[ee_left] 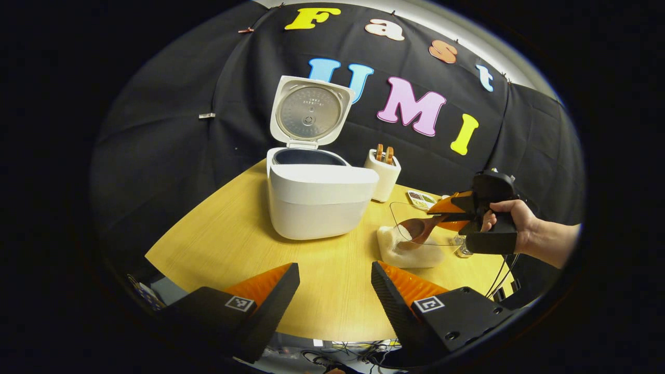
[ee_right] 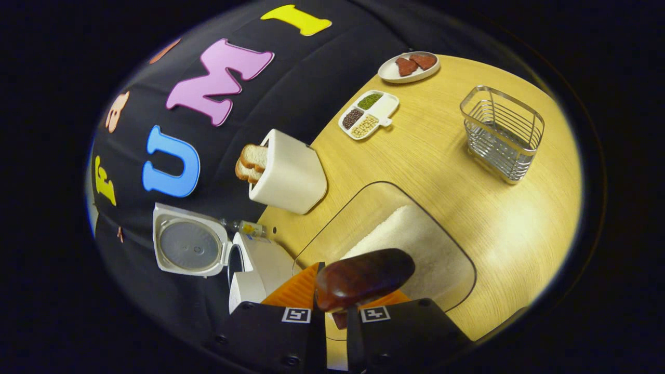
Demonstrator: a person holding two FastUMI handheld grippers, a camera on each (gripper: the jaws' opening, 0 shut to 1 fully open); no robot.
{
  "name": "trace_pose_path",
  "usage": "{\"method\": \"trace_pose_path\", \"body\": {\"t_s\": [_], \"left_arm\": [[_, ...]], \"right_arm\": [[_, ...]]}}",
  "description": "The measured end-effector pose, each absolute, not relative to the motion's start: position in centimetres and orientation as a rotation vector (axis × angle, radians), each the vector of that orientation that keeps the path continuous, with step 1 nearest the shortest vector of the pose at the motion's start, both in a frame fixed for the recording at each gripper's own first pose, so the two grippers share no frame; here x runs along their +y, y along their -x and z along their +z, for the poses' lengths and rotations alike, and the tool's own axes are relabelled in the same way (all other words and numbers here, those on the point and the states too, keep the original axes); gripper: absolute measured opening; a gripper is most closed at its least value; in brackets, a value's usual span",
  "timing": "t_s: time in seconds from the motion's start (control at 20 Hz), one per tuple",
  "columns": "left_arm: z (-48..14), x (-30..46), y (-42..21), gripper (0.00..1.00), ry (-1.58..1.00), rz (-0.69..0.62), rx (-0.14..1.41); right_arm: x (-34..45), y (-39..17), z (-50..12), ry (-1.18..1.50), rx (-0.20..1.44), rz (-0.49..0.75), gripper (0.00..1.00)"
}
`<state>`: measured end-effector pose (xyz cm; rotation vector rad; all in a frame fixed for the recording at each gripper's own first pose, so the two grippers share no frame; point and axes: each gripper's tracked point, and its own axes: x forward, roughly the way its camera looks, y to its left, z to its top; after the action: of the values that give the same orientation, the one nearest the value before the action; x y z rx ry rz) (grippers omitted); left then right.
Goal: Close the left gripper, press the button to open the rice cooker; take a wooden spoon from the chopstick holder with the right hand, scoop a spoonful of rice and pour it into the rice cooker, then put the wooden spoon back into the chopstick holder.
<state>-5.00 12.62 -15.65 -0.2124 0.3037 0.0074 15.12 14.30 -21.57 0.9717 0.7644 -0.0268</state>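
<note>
Two bread slices [ee_right: 252,162] in toaster [ee_right: 288,174] — wire basket [ee_right: 501,132] apart, seemingly empty.

Square black-and-white fiducial markers, one on each finger of the left hand-held gripper [ee_left: 335,283] and one on each finger of the right hand-held gripper [ee_right: 336,306]; they carry coded patterns, not letters. Embossed print on the inner lid [ee_left: 310,111] of the rice cooker is too small to read.

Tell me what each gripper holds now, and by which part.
The right gripper holds the wooden spoon by its handle, bowl over the rice. The left gripper is open and holds nothing.
</note>
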Motion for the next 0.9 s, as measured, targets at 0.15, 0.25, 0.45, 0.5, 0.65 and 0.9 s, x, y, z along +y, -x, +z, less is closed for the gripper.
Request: {"method": "trace_pose_path", "body": {"t_s": [0.15,0.25,0.45,0.5,0.65,0.9], "left_arm": [[-15.4,12.2,5.2,0.96,0.240,0.002,0.303],[-15.5,12.0,5.4,0.96,0.249,0.000,0.305],[-15.1,11.5,5.8,0.96,0.229,-0.024,0.296],[-14.8,11.5,5.8,0.96,0.217,-0.029,0.285],[-14.6,11.7,6.0,0.96,0.198,-0.029,0.271],[-14.6,11.8,6.7,0.96,0.211,-0.022,0.255]], "right_arm": [[12.2,-15.6,-20.1,-1.046,0.731,-0.056,0.20],[11.4,-15.7,-18.9,-1.070,0.710,-0.057,0.20],[10.6,-15.6,-16.6,-1.109,0.681,-0.042,0.20],[10.7,-15.5,-16.0,-1.123,0.677,-0.032,0.20],[11.0,-15.2,-14.9,-1.160,0.681,-0.016,0.20],[13.1,-15.9,-11.4,-1.204,0.667,0.047,0.19]]}}
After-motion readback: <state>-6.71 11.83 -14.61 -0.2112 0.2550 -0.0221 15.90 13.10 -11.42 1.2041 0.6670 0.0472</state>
